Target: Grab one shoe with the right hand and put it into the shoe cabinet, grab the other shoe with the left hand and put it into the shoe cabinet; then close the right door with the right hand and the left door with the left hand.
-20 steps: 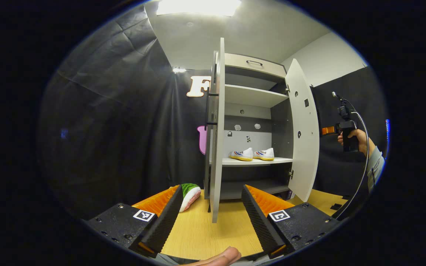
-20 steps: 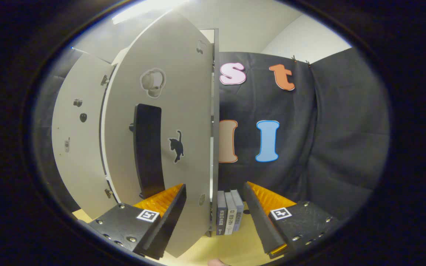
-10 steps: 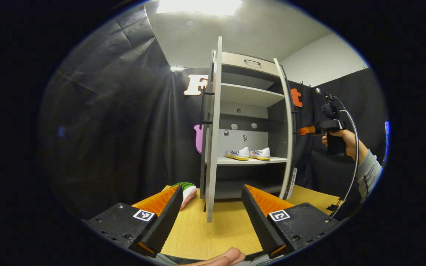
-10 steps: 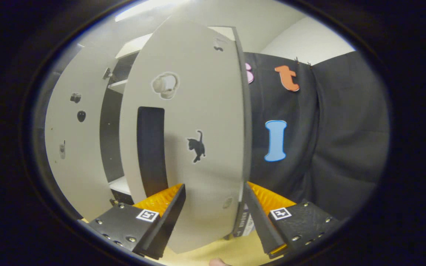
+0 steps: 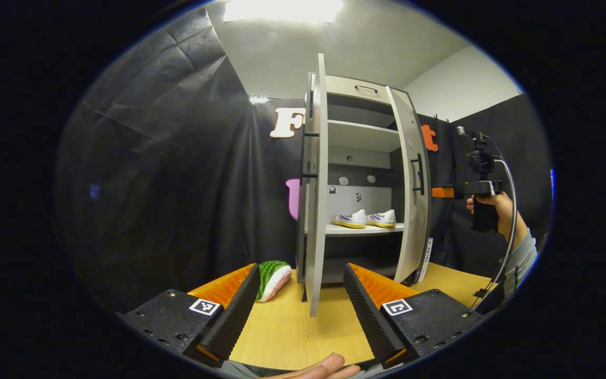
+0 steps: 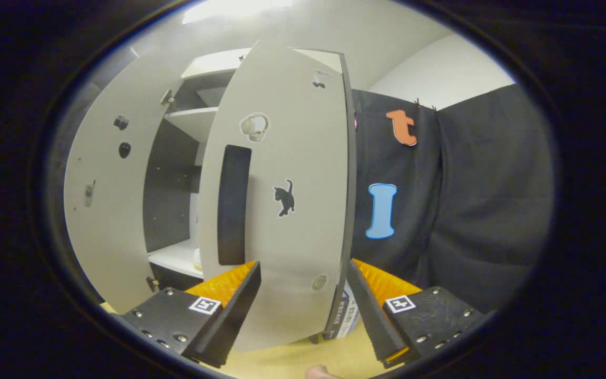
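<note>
Doors are stiff, light, hinged panels: we are nudging the right door (image 6: 282, 210), centre frame, with the right gripper (image 6: 303, 310) spread wide, pushing flat near its black handle (image 6: 233, 205).

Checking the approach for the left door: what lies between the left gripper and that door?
In the left gripper view, only bare wooden tabletop lies between the left gripper and the edge-on left door; the green shoe sits off to one side.
</note>
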Demonstrator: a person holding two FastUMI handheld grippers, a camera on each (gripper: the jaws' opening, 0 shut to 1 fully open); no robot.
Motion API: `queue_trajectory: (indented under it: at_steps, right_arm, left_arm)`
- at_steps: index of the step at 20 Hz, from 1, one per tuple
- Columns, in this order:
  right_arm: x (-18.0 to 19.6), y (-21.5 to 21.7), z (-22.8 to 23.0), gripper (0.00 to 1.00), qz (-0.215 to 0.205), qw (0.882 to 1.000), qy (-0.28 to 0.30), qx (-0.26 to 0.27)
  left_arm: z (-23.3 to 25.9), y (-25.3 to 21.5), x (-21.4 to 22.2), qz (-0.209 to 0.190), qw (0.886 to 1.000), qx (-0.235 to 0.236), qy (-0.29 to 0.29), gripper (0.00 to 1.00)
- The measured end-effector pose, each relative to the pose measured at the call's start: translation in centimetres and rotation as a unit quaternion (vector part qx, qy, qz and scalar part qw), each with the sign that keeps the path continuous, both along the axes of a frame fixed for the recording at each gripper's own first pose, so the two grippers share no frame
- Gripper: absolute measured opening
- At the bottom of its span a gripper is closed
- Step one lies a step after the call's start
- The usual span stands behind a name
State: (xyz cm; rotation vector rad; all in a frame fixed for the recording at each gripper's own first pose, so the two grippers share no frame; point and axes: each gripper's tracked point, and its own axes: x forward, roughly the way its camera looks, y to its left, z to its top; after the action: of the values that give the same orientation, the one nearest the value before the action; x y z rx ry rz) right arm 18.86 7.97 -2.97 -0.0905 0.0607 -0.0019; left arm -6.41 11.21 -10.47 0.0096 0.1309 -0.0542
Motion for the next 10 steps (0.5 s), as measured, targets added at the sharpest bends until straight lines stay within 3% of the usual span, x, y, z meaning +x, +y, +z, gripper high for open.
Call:
queue_trajectory:
  at_steps: [3,4,10]
  right_arm:
    - [-3.1,-1.4,-1.6,0.98,0.001,1.000,-0.002,-0.008]
    - [-4.0,-1.7,-2.0,0.98,0.002,1.000,-0.004,-0.007]
    - [-10.1,-1.6,-6.6,0.99,0.040,0.999,0.004,0.025]
  left_arm:
    - [0.0,0.6,0.9,0.005,1.000,0.006,-0.002,0.99]
    - [-0.2,1.1,1.3,0.008,1.000,0.008,0.004,0.93]
    - [1.3,4.7,7.0,0.027,1.000,-0.013,0.007,0.96]
